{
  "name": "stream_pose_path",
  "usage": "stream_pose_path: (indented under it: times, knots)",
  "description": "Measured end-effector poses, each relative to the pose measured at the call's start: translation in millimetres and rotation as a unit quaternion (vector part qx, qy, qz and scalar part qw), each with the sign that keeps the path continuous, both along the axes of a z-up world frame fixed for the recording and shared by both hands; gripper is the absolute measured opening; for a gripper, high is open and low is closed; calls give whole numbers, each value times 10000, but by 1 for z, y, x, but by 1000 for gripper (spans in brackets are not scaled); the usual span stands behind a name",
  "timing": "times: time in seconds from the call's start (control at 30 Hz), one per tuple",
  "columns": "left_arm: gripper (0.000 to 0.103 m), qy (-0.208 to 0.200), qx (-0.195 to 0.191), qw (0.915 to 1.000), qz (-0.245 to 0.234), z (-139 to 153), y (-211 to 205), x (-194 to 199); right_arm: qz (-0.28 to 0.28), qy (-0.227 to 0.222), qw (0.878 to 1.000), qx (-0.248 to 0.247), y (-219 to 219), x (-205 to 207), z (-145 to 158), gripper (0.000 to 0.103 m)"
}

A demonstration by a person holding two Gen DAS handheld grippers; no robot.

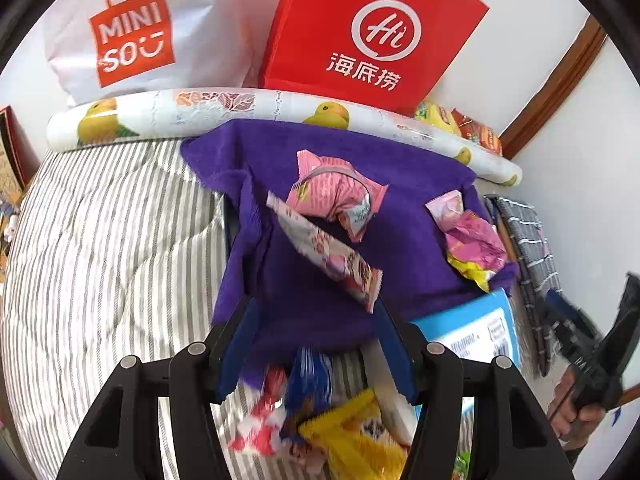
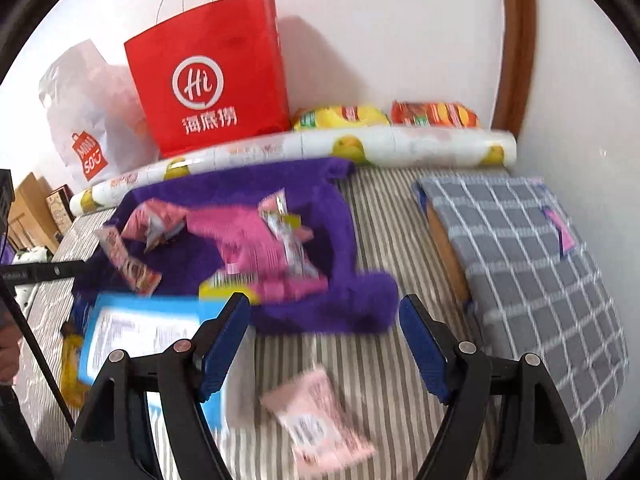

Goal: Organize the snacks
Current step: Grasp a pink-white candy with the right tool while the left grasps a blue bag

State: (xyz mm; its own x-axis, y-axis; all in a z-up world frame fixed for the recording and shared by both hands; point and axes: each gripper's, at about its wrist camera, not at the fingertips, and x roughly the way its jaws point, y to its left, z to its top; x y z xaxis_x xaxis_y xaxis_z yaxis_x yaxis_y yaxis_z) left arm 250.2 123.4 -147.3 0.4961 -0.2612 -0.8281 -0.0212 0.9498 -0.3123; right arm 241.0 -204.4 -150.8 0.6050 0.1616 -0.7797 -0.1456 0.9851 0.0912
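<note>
A purple towel (image 1: 420,168) on the striped bedding (image 1: 100,240) carries a puffy pink packet (image 1: 336,196), a long pink-and-white bar (image 1: 324,256), a small pink packet (image 1: 446,208) and a crumpled pink-and-yellow bag (image 1: 474,244). My left gripper (image 1: 316,344) hangs open over the towel's near edge, holding nothing. Blurred blue, red-white and yellow packets (image 1: 320,412) lie beneath it. My right gripper (image 2: 324,344) is open and empty above a pale pink packet (image 2: 316,416) on the bedding (image 2: 380,220). The towel (image 2: 320,312) and the big pink bag (image 2: 248,240) lie just beyond it.
A blue box (image 2: 140,332) sits at the towel's near corner. A red paper bag (image 2: 208,76), a white shopping bag (image 1: 132,36) and a rolled printed cloth (image 2: 304,148) line the wall, with noodle packs (image 2: 436,114) behind the roll. A grey checked cloth (image 2: 520,260) covers something at the right.
</note>
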Motion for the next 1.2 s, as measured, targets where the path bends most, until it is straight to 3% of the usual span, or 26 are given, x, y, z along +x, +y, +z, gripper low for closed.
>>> stream_pose_path:
  times: [0.17, 0.4, 0.5, 0.53, 0.63, 1.1, 1.2]
  knots:
    - [58, -42, -44, 10000, -9, 4, 2, -19, 181, 394, 9989, -182, -8, -27, -30, 75]
    - [57, -87, -65, 9999, -45, 6, 2, -45, 388, 760, 9958, -336, -6, -46, -70, 65]
    - [57, -62, -27, 10000, -35, 4, 3, -56, 373, 471, 9973, -423, -3, -50, -74, 58]
    - [57, -57, -24, 10000, -22, 3, 4, -58, 425, 407, 9974, -406, -2, -52, -74, 50]
    - [58, -51, 11, 10000, 62, 2, 10, -66, 484, 328, 9970, -498, 3, -56, -74, 45]
    - [58, 1, -33, 9996, 272, -14, 16, -71, 380, 167, 9984, -382, -10, -80, -72, 44]
    - [57, -82, 129, 9995, 275, -12, 9, -63, 371, 160, 9984, -386, -9, -80, -73, 44]
